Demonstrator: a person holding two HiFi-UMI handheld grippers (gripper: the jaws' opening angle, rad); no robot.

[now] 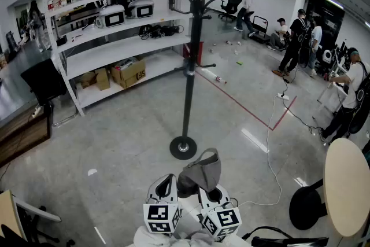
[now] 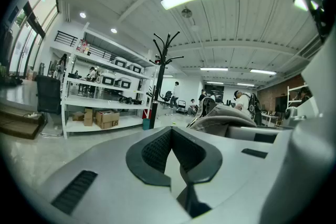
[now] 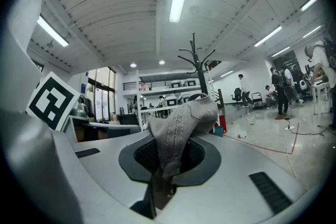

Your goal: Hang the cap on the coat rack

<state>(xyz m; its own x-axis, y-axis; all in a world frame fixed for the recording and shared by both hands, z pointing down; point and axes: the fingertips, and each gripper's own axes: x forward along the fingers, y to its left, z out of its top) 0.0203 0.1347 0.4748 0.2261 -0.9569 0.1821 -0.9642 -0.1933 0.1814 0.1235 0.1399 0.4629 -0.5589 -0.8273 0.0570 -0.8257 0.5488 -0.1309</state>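
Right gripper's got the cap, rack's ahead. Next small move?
Probably carry the cap forward and up: the right gripper is shut on it, but the rack stands apart ahead, its top well above the cap.

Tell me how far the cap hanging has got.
Done: the cap is picked up, clamped in the right gripper. In hand: it is held up facing the coat rack, well short of it. Remaining: reach the rack and hook the cap on a prong. The left gripper is shut and empty.
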